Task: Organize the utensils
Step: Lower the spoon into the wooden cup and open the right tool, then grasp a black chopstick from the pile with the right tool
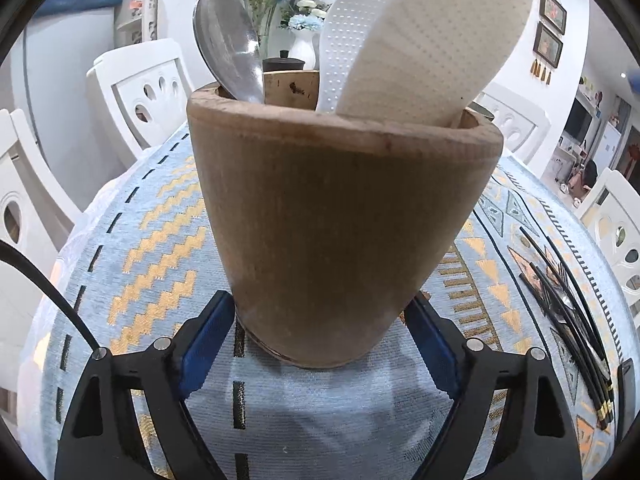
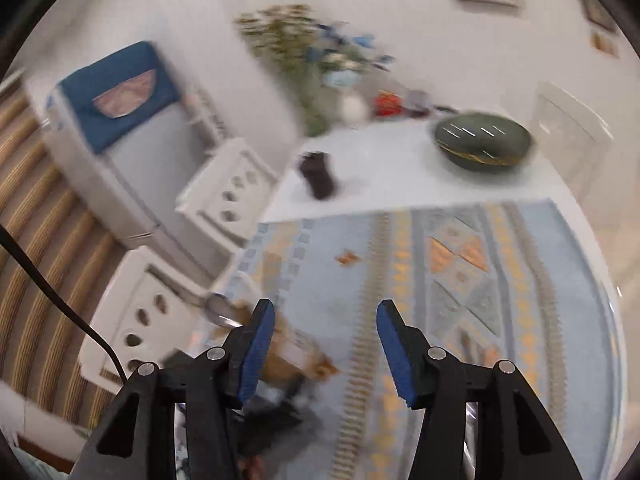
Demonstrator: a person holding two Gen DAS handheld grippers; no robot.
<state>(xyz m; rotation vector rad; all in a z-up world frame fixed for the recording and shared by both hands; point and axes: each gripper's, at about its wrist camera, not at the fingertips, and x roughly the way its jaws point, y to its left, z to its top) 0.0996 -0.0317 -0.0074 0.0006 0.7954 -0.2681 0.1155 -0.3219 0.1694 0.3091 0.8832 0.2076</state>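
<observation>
I'm clamping my left gripper (image 1: 320,332) jaws on the brown wooden utensil holder (image 1: 340,220) at twelve o'clock on the patterned blue worktop (image 1: 152,240); my right gripper (image 2: 326,344) is hovering, jaws apart.

Spoon (image 1: 228,46) and paddles (image 1: 432,40) in holder (image 1: 340,220); chopsticks (image 1: 568,312) lie right.

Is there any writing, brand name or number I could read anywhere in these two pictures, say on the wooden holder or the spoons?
No readable text in either view.
Wooden holder: bare wood, no label.
Metal spoon and white rice paddles: no markings.
Wall pictures: too small to tell whether they carry words.
Red item on the far table: too blurred to read.
</observation>
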